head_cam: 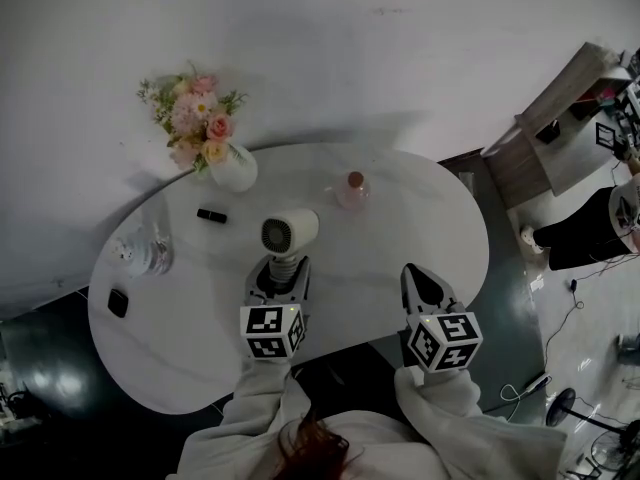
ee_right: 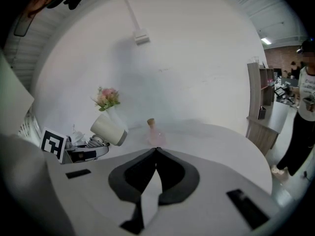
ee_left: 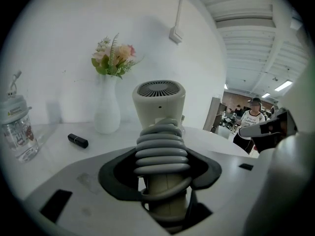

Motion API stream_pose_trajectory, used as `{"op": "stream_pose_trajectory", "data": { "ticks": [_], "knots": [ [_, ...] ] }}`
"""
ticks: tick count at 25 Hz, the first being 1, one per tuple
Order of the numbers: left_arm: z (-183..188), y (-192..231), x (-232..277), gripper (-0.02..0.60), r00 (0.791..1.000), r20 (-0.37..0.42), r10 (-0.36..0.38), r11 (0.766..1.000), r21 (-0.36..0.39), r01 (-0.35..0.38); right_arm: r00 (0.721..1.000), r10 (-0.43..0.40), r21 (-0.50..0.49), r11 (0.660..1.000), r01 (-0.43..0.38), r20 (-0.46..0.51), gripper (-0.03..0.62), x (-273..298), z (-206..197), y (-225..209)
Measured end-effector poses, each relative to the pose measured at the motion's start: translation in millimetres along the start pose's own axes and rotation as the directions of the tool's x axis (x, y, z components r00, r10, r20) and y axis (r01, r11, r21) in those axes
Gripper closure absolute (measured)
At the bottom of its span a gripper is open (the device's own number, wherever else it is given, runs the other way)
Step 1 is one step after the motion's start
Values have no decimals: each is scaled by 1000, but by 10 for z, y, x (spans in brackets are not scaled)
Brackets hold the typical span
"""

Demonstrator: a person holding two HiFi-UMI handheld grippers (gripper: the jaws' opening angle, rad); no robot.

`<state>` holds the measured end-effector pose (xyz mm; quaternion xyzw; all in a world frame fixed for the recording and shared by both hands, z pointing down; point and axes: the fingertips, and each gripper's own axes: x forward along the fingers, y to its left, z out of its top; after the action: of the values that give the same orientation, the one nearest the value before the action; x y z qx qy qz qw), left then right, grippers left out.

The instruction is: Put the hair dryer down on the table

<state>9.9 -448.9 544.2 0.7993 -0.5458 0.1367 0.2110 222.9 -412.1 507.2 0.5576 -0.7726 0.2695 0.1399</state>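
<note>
The white hair dryer (head_cam: 289, 234) is held over the white table (head_cam: 430, 218), its round grille facing up. My left gripper (head_cam: 279, 274) is shut on its handle, which has the grey cord coiled round it (ee_left: 162, 152); the jaws stand wide around the handle. In the left gripper view the dryer's head (ee_left: 159, 101) rises just beyond the jaws. From the right gripper view the dryer (ee_right: 109, 129) shows at the left, tilted, clear of the tabletop. My right gripper (head_cam: 424, 286) hovers by the table's near edge, shut (ee_right: 156, 150), with nothing in it.
A white vase of flowers (head_cam: 231, 167) stands at the table's far left. A pink bottle (head_cam: 353, 190) sits far centre, a black lipstick (head_cam: 211, 215) and a clear jar (head_cam: 146, 249) to the left, a small black object (head_cam: 118, 302) near the left edge. A person (head_cam: 590, 230) stands to the right.
</note>
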Motion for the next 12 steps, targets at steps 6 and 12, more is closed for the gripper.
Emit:
{"op": "stream_pose_trajectory", "data": {
  "ticks": [6, 12],
  "knots": [
    [-13, 87, 287, 347, 998, -30, 58, 998, 39, -57, 1000, -1, 1, 1000, 1, -16, 545, 105, 34, -110],
    [-33, 163, 543, 347, 994, -49, 100, 993, 68, -97, 1000, -13, 11, 1000, 13, -29, 545, 170, 12, -205]
  ]
}}
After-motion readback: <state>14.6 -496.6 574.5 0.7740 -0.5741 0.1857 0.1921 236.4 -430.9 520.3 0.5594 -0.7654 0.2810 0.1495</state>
